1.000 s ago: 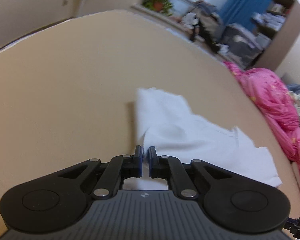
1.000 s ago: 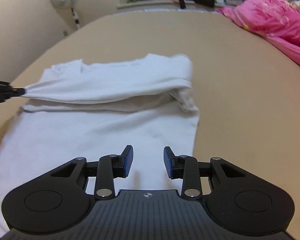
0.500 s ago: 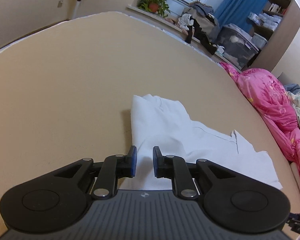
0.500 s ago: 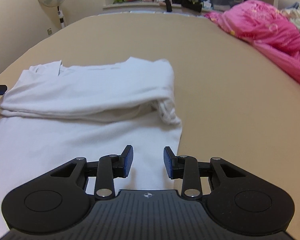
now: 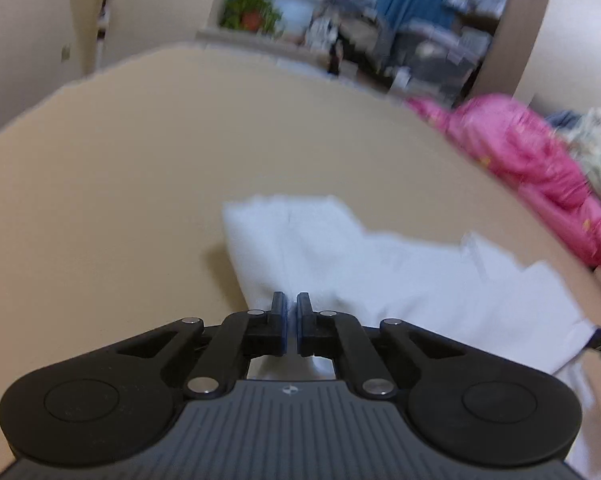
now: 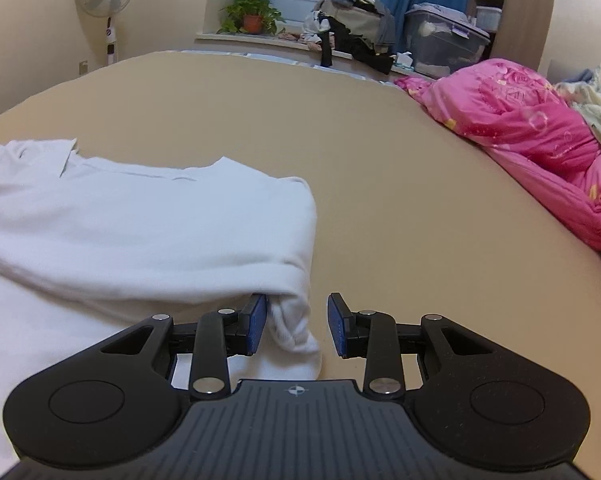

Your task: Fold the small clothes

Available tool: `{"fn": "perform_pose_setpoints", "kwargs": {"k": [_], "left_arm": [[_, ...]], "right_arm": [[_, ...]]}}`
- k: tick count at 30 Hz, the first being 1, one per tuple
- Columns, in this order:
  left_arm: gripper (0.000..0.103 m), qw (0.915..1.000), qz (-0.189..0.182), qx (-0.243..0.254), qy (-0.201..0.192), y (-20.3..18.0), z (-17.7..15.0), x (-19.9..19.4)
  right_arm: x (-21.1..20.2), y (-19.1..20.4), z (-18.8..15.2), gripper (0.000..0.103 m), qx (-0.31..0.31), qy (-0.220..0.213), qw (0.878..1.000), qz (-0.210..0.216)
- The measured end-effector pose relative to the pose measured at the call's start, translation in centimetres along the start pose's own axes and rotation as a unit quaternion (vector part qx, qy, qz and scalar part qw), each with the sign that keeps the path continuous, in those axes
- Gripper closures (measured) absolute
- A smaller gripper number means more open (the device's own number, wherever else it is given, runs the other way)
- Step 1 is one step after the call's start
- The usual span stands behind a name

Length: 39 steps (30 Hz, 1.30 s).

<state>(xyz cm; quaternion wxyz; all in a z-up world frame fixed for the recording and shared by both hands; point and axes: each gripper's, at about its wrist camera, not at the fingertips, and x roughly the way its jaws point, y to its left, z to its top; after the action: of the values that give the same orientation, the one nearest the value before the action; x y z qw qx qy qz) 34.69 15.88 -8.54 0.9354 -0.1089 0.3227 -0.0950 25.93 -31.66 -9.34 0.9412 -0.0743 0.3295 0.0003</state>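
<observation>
Two grippers work one white shirt (image 6: 148, 216) on the tan bed (image 6: 380, 160). Left gripper (image 5: 291, 312): jaws have just been closing and now meet, nipping the shirt's folded edge near the bed's left side. Right gripper (image 6: 297, 320): jaws part-open, straddling the bunched sleeve (image 6: 292, 332) without pressing it. Pink quilt (image 6: 532, 132) lies along the right edge.
</observation>
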Motion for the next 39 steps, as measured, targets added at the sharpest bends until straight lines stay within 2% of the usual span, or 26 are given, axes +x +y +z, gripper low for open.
{"fn": "perform_pose_setpoints", "kwargs": {"k": [3,5,6,7,10,11,14,16,18,20,21,22,24,25,27,28,30,31,32,34,35,37,39], "left_arm": [[0.101,0.9984,0.015,-0.002,-0.055,0.4,1.2,-2.7],[0.101,0.9954,0.031,-0.024,-0.087,1.2,1.5,-4.2],[0.1,0.9948,0.04,-0.034,-0.088,1.5,1.6,-4.3],[0.1,0.9951,0.046,-0.039,-0.078,1.7,1.4,-4.0],[0.1,0.9959,0.062,-0.049,-0.044,2.0,1.1,-2.9],[0.096,0.9956,0.065,-0.056,-0.038,2.1,1.2,-2.7],[0.094,0.9966,0.05,-0.051,-0.042,1.5,1.3,-3.3],[0.094,0.9981,0.03,-0.032,-0.043,0.5,1.2,-3.6],[0.094,0.9993,0.0,-0.01,-0.035,-0.4,0.6,-3.7],[0.089,0.9994,-0.03,0.018,-0.009,-1.4,-0.6,-3.0],[0.089,0.999,-0.033,0.031,0.003,-1.7,-1.1,-2.6],[0.087,0.9985,-0.024,0.044,0.02,-1.9,-1.8,-1.9],[0.091,0.994,0.034,0.063,0.083,-1.7,-3.2,0.4],[0.093,0.9942,0.038,0.062,0.079,-1.6,-3.4,0.4],[0.092,0.9951,0.042,0.055,0.07,-2.1,-3.0,-0.5],[0.089,0.996,0.04,0.052,0.06,-2.4,-2.9,-1.2],[0.077,0.9973,0.02,0.062,0.034,-3.1,-3.0,-2.1],[0.064,0.9947,0.026,0.084,0.054,-3.5,-3.5,-1.5],[0.065,0.9882,0.043,0.11,0.097,-3.7,-4.3,-0.4],[0.065,0.984,0.053,0.141,0.095,-4.4,-4.4,-1.2],[0.064,0.9843,0.063,0.132,0.1,-4.7,-3.8,-2.0],[0.064,0.9918,0.049,0.093,0.072,-4.9,-2.4,-5.4],[0.064,0.9954,0.035,0.081,0.039,-5.7,-1.4,-8.8]], "right_arm": [[0.9,0.0,0.3,0.068,-0.003,-0.002,1.0,0.0],[1.3,0.2,0.5,0.068,-0.007,-0.009,1.0,0.006],[1.3,0.4,0.5,0.071,-0.009,-0.012,1.0,0.007],[1.4,0.5,0.4,0.09,-0.013,-0.009,1.0,0.003],[2.0,0.7,-0.2,0.091,-0.028,0.025,0.999,-0.033],[2.1,0.5,-0.4,0.091,-0.028,0.042,0.998,-0.034],[1.5,0.2,-0.2,0.087,-0.026,0.078,0.996,-0.046],[0.4,-0.1,0.4,0.087,-0.014,0.084,0.996,-0.03],[-0.8,-0.4,1.0,0.087,-0.007,0.074,0.997,-0.005],[-2.1,-1.2,1.7,0.086,0.022,0.037,0.999,0.022],[-2.3,-1.6,2.1,0.084,0.044,0.021,0.998,0.038],[-2.3,-2.0,2.3,0.084,0.071,0.006,0.996,0.055],[-1.2,-2.3,2.3,0.082,0.102,-0.008,0.992,0.074],[0.1,-2.1,2.0,0.082,0.101,0.003,0.993,0.067],[2.7,-1.9,0.9,0.082,0.084,0.055,0.994,0.035],[3.1,-2.0,0.6,0.082,0.085,0.057,0.994,0.037],[2.7,-1.7,1.0,0.082,0.077,0.051,0.995,0.035],[2.5,-1.7,1.0,0.082,0.074,0.051,0.995,0.034],[2.4,-1.8,0.9,0.082,0.08,0.055,0.995,0.033],[1.6,-2.2,0.7,0.082,0.102,0.06,0.992,0.033],[0.9,-2.3,0.8,0.082,0.106,0.062,0.992,0.028],[-1.3,-2.9,1.0,0.078,0.107,0.065,0.992,0.004],[-4.6,-3.8,1.0,0.073,0.135,0.05,0.99,-0.003]]}}
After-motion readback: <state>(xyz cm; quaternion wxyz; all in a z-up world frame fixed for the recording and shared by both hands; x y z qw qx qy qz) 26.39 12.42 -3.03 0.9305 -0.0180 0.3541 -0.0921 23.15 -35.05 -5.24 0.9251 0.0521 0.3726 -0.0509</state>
